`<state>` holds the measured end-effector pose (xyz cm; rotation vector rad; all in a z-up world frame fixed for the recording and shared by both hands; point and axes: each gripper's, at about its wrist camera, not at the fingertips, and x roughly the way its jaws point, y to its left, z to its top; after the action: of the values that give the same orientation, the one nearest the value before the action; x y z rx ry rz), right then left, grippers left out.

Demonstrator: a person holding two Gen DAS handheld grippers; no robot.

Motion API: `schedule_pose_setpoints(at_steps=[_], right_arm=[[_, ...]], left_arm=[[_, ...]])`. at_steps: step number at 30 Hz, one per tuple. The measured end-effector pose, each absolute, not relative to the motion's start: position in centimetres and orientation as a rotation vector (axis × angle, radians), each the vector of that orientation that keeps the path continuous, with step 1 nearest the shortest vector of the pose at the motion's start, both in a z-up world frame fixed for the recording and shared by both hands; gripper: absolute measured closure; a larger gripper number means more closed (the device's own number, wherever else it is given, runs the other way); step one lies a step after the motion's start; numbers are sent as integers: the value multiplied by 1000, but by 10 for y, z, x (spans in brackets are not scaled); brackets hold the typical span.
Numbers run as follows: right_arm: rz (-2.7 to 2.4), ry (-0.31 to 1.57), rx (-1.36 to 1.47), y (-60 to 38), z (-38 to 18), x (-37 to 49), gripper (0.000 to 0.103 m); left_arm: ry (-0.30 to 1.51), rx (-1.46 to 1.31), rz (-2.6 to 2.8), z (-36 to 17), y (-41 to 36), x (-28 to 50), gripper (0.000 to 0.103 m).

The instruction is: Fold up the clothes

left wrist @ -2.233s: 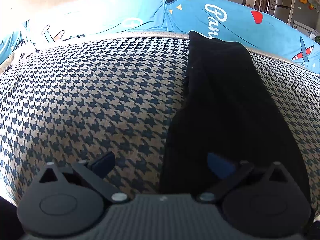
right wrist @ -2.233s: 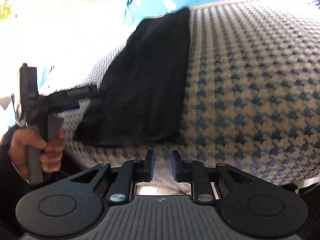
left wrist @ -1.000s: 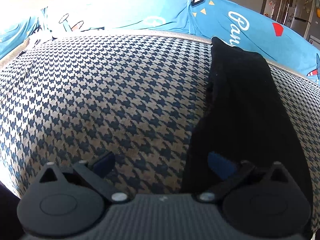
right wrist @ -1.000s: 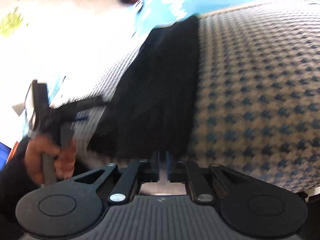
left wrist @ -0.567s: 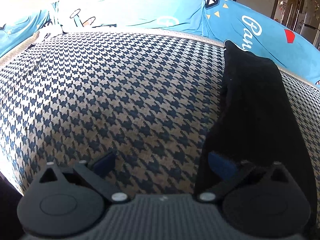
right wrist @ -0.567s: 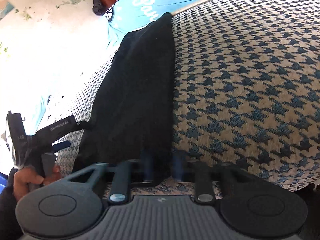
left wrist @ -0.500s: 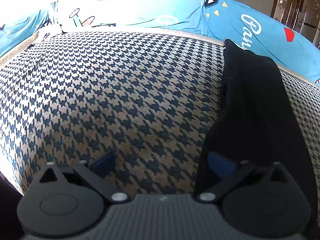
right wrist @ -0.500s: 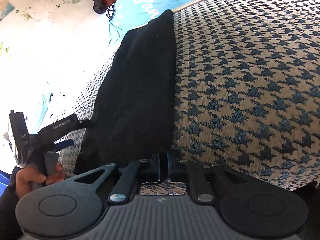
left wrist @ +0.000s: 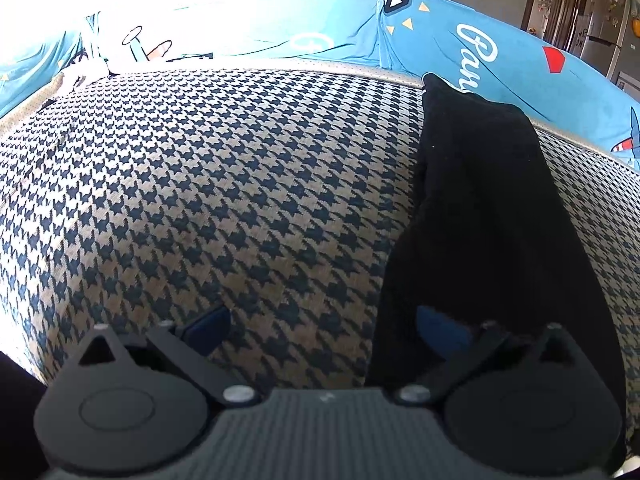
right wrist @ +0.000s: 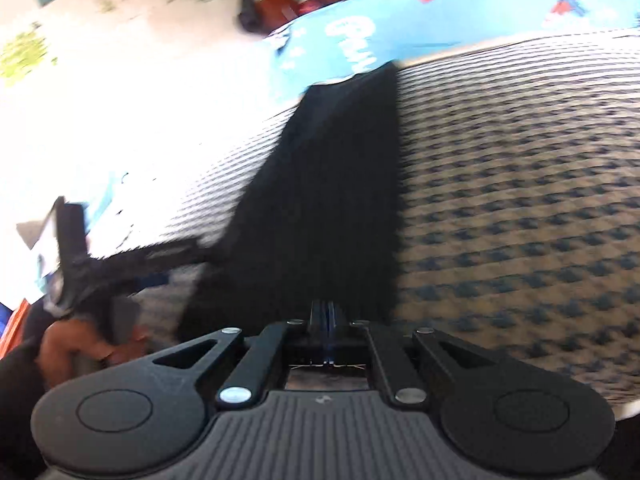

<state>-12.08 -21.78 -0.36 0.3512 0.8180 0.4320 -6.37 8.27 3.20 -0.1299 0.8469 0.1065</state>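
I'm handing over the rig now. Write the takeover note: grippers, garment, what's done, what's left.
Right gripper: shut at the near hem of the black garment; picture blurred, so confirm it has cloth.
Left gripper: open, holding nothing, its right finger over the garment's near left edge.
Garment: a long narrow strip on the houndstooth cover, far end by the blue sheet.
Done: lengthwise fold, apparently.
Left: fold it end to end.

Each gripper has a dark grey ribbed body flanked by two round black discs. Black linkage bars with silver screws run forward to the fingers. The left gripper (left wrist: 324,328) carries blue pads (left wrist: 438,330); the right gripper (right wrist: 326,314) has black fingers. Left of it, a hand (right wrist: 84,346) shows a black sleeve.
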Motion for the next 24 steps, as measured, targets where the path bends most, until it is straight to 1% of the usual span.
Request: schedule_pose_setpoints(at_steps=[7, 10, 12, 13, 15, 17, 20, 24], right_arm=[[593, 852, 264, -160, -7, -112, 96], [649, 856, 212, -133, -4, -104, 88], [687, 853, 161, -114, -3, -101, 78], [706, 851, 136, -104, -2, -99, 76], [739, 846, 71, -87, -1, -99, 67], [730, 846, 4, -73, -2, -99, 63], [743, 836, -83, -56, -6, -101, 61], [709, 792, -246, -32, -21, -107, 61]], left_arm=[[822, -152, 149, 37, 96, -65, 0], [808, -169, 174, 40, 104, -65, 0], [794, -159, 191, 44, 107, -65, 0], [788, -152, 201, 45, 108, -65, 0], [783, -152, 216, 48, 113, -65, 0], [788, -160, 233, 48, 117, -64, 0], [795, -186, 245, 49, 123, -63, 0], [793, -193, 239, 50, 123, -64, 0]])
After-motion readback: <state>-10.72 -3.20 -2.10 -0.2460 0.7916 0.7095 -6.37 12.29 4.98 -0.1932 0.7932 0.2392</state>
